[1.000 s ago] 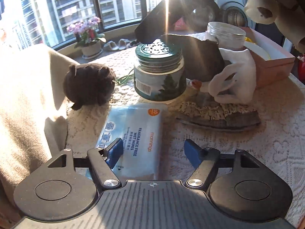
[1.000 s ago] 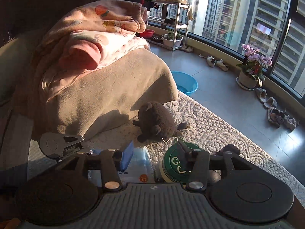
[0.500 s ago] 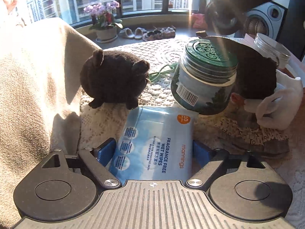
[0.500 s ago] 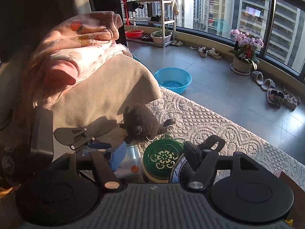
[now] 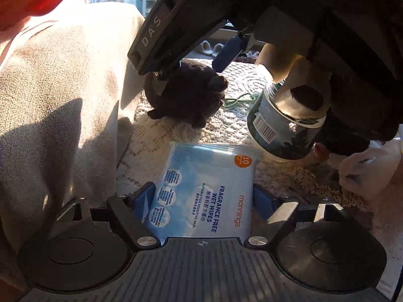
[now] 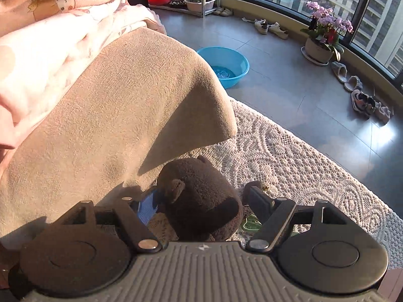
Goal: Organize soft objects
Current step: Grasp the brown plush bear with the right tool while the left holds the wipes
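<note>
Dark brown plush toy (image 6: 199, 198) between the jaws; white lace cloth (image 6: 289, 156); beige towel (image 6: 113, 115); blue-and-white wipes pack (image 5: 206, 191); turquoise basin (image 6: 226, 63).

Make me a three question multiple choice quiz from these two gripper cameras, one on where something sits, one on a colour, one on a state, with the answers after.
1. Where does the wet wipes pack lie?
A. between the left gripper fingers
B. inside the jar
C. on the floor

2. What colour is the basin on the floor?
A. red
B. blue
C. white

3. How does the right gripper stand?
A. shut with nothing in it
B. open, a finger on each side of the plush toy
C. holding the jar

Answers: 1 A, a blue finger shows on each side of the pack. 2 B, it is bright blue against the grey tiles. 3 B, the dark toy fills the gap and the fingers stand wide.
</note>
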### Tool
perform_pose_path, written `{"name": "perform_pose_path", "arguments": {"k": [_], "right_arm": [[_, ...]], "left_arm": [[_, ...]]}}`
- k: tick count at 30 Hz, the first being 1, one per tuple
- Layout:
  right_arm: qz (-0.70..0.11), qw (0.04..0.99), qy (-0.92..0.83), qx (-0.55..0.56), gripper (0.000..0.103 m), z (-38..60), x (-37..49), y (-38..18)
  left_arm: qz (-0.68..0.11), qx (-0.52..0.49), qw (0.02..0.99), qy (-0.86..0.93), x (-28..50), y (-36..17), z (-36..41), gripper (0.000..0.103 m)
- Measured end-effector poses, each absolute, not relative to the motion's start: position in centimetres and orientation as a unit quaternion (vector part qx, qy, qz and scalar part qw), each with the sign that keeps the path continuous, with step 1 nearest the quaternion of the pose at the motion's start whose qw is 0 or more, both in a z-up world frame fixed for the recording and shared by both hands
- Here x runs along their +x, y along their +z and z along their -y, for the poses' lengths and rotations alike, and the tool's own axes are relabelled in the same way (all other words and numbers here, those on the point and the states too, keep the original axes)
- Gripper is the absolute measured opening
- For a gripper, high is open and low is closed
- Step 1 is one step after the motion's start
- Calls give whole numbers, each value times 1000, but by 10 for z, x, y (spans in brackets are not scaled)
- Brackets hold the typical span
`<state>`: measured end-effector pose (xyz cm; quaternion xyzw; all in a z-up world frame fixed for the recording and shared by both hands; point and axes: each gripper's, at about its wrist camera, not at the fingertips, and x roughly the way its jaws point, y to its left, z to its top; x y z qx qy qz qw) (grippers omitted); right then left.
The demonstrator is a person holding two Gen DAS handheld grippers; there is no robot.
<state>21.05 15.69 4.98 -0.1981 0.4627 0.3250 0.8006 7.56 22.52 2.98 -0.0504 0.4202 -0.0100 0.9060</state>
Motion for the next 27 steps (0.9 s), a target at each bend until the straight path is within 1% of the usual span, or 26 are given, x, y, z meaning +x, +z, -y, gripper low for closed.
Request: {"name": "perform_pose_path", "arguments": {"k": [2, 3, 4, 5, 7, 8, 14, 27], "right_arm": [[-473, 795, 329, -192, 76, -158, 214, 43], [-476, 792, 334, -187, 75, -158, 214, 41], [-476, 790, 339, -186, 72, -158, 213, 40], [-472, 790, 340, -191, 71, -158, 210, 40], [-462, 791, 344, -207, 66, -159, 204, 42], [-457, 790, 346, -215, 65, -159, 200, 45], [-442, 796, 355, -212, 64, -146, 183, 67], [-360, 845, 359, -167, 64, -78, 145, 155]], "left_arm": [[-418, -18, 908, 0, 72, 27, -215, 87], [-417, 9, 909, 1, 69, 25, -207, 88], [-409, 19, 912, 0, 67, 24, -203, 88], [-408, 9, 913, -5, 68, 23, -204, 88], [-402, 4, 915, -9, 66, 24, -207, 87], [-399, -7, 917, -9, 66, 25, -210, 86], [-387, -78, 919, -22, 58, 37, -228, 84], [-337, -110, 935, -4, 59, 98, -231, 84]]}}
